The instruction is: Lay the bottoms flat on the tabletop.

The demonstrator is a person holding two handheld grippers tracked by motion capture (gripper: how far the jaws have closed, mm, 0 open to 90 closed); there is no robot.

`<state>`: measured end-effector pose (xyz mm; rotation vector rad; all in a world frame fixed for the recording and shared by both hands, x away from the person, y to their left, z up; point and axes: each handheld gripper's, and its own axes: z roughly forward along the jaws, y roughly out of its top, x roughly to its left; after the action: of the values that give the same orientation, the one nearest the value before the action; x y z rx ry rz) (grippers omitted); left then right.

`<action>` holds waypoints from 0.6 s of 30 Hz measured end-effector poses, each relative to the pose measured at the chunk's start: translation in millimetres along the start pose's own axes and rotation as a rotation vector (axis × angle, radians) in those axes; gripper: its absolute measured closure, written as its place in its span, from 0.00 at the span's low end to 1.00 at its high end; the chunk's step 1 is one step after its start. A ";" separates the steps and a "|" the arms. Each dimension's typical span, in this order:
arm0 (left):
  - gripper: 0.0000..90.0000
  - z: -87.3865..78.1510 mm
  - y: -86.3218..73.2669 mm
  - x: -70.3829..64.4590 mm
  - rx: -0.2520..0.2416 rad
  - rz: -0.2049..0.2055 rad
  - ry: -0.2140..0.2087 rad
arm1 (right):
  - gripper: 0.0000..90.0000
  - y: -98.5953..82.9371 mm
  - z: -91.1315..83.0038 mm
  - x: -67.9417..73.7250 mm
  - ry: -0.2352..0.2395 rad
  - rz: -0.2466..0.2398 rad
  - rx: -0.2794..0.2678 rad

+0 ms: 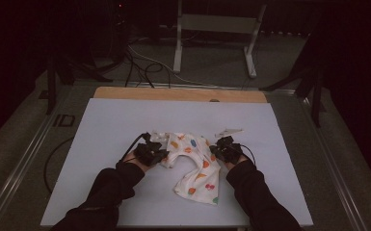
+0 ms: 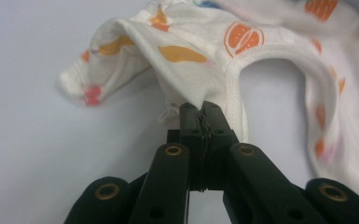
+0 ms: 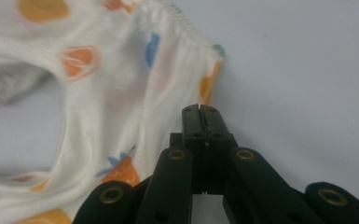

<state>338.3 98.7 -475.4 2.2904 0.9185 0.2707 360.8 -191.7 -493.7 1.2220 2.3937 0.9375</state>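
A small white garment (image 1: 192, 163) printed with orange and red fruit lies crumpled on the white table (image 1: 120, 120). My left gripper (image 1: 150, 153) is at its left end. In the left gripper view that gripper (image 2: 200, 108) is shut on a fold of the garment (image 2: 191, 56), which tents up from the jaw tips beside a curved hem opening. My right gripper (image 1: 226, 148) is at the garment's right edge. In the right gripper view it (image 3: 200, 111) is shut where the gathered edge of the garment (image 3: 121, 93) meets its tips.
A small pale scrap (image 1: 229, 131) lies on the table just beyond the right gripper. A wooden strip (image 1: 178, 94) borders the far edge. Behind it, cables (image 1: 139, 62) trail on the floor near a white stand (image 1: 217, 29). Bare table surrounds the garment.
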 end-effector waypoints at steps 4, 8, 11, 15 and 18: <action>1.00 -17.3 -19.2 -0.3 0.006 -0.001 0.022 | 1.00 -1.6 -3.9 2.9 -0.005 -0.006 0.001; 1.00 -30.5 -34.9 -7.2 0.016 -0.008 0.042 | 1.00 -5.4 -8.2 5.5 -0.016 -0.015 0.015; 1.00 -38.7 -44.0 -15.4 0.017 -0.003 0.043 | 1.00 -9.8 -11.4 9.5 -0.027 -0.051 0.034; 1.00 -45.5 -55.6 -28.9 0.025 -0.021 0.001 | 1.00 -17.5 -21.2 9.4 -0.040 -0.059 0.038; 1.00 -45.0 -61.2 -43.2 0.036 -0.014 -0.039 | 1.00 -23.8 -24.8 5.8 -0.043 -0.055 0.050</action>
<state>254.9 125.0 -477.9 2.3130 0.9258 0.2041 329.8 -207.5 -490.9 1.1746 2.4175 0.8315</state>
